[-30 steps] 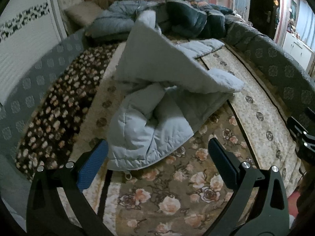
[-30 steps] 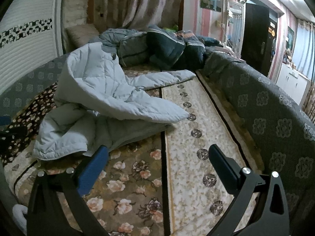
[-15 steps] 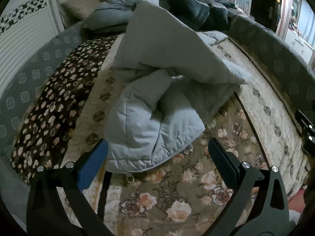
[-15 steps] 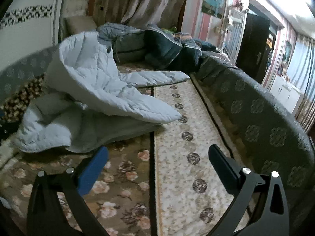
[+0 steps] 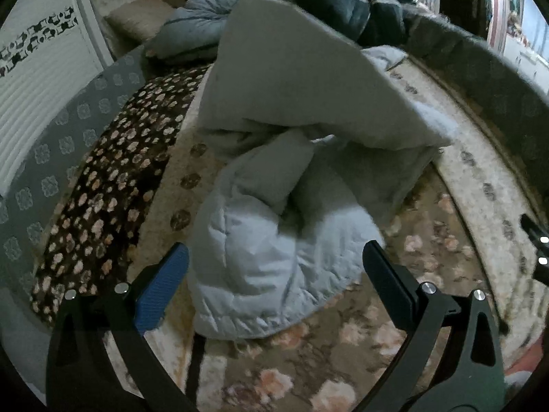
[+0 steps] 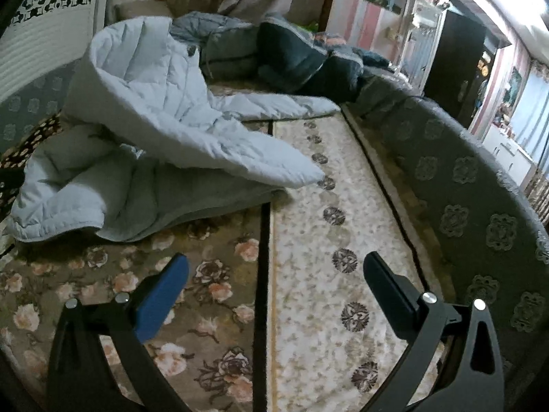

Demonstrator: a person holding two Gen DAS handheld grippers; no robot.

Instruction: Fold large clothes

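Left wrist view: the left tongs (image 5: 274, 267) point forward and down over the floral rug (image 5: 360, 343), spread wide and holding nothing. The pale blue quilted coat (image 5: 274, 240) lies crumpled on the rug, its near rounded edge sitting between the two fingertips in the picture; whether either finger touches it is hard to tell. The coat's upper flap is blurred. A dark piece of the other tool shows at the right edge, cut off.

Right wrist view: the right tongs (image 6: 274, 271) are also spread apart and empty, tilted down over the seam where the floral rug (image 6: 103, 274) meets a cream runner (image 6: 308, 292). The coat (image 6: 154, 130) lies ahead and to the left, well apart from these tongs, one sleeve reaching onto the runner. A heap of dark bedding (image 6: 291, 58) lies behind it, its details unclear
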